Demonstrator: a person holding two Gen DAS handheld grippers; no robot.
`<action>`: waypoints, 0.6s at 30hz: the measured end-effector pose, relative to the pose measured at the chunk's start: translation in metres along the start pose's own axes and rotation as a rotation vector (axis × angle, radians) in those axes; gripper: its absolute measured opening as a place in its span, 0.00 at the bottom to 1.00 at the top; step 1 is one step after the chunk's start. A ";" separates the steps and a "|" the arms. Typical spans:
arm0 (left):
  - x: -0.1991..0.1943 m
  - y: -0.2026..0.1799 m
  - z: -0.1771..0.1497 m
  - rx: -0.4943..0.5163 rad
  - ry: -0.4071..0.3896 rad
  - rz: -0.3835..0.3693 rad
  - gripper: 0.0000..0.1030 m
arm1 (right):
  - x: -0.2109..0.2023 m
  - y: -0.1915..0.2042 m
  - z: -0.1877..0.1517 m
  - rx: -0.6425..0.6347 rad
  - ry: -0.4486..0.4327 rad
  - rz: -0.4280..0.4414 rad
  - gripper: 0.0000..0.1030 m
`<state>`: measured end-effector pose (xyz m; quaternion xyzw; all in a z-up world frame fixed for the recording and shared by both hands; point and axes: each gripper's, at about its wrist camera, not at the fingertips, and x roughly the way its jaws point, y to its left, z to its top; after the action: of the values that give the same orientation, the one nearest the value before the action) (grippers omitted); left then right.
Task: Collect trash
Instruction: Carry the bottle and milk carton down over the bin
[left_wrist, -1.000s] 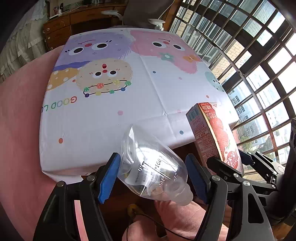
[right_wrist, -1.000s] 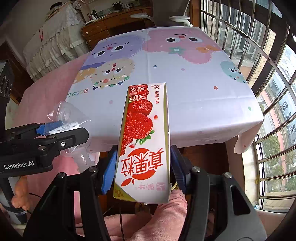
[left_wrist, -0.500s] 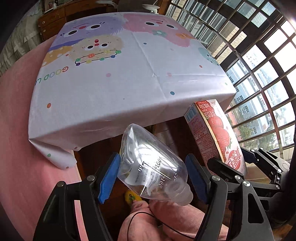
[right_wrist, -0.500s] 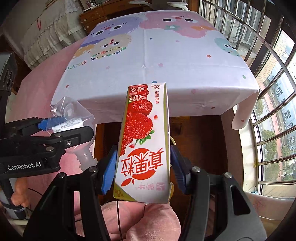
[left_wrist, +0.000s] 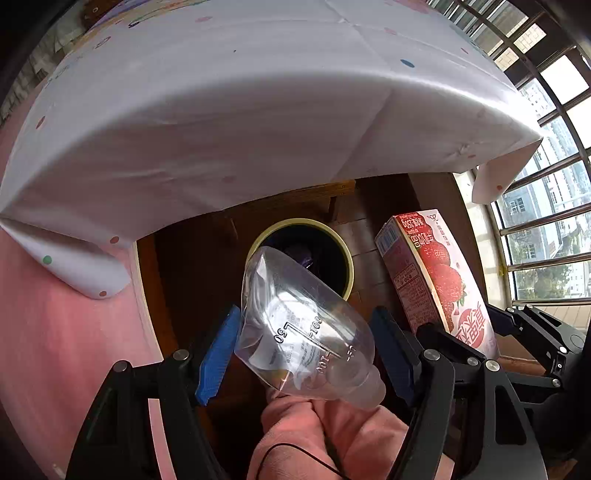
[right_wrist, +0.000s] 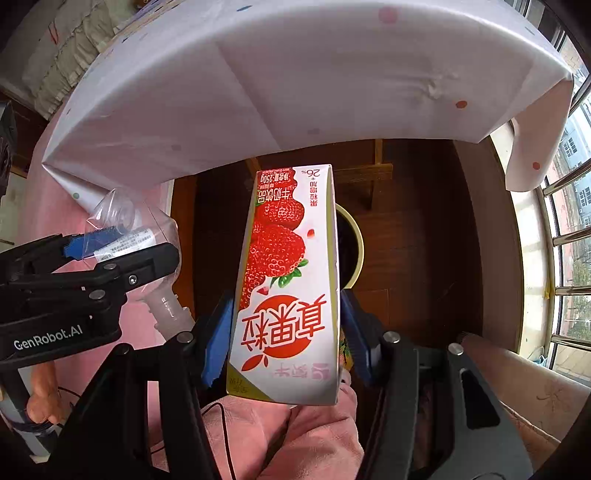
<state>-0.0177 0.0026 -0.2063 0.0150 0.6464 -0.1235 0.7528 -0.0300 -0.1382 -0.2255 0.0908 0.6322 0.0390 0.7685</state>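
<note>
My left gripper (left_wrist: 306, 350) is shut on a clear plastic bottle (left_wrist: 306, 332) with measuring marks, its neck pointing back toward me. My right gripper (right_wrist: 286, 332) is shut on a strawberry milk carton (right_wrist: 291, 280), which also shows at the right of the left wrist view as the carton (left_wrist: 432, 280). Both hang below the table edge, above a round bin with a yellow-green rim (left_wrist: 347, 258) on the dark floor. In the right wrist view the bin (right_wrist: 356, 251) is half hidden behind the carton, and the bottle (right_wrist: 125, 221) and left gripper (right_wrist: 96, 254) sit at the left.
The table with a white cartoon tablecloth (left_wrist: 240, 110) overhangs just ahead and above. A pink cloth (left_wrist: 66, 350) covers the left side. A person's pink-clad legs (left_wrist: 325, 435) lie below the grippers. Barred windows (left_wrist: 546, 206) run along the right.
Both grippers have dropped below the table edge and tipped downward, carrying the bottle and carton. The bin under the table has come into view beneath them.
</note>
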 end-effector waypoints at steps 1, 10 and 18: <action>0.014 0.003 0.001 -0.007 0.008 0.004 0.71 | 0.012 -0.004 0.001 0.003 0.006 -0.004 0.50; 0.124 0.021 0.027 -0.023 0.051 -0.013 0.71 | 0.107 -0.032 0.010 0.016 0.047 -0.041 0.50; 0.185 0.030 0.037 -0.001 0.095 0.012 0.80 | 0.157 -0.039 0.015 0.031 0.084 -0.058 0.51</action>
<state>0.0490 -0.0063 -0.3855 0.0243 0.6812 -0.1179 0.7221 0.0139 -0.1503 -0.3814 0.0827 0.6668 0.0108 0.7406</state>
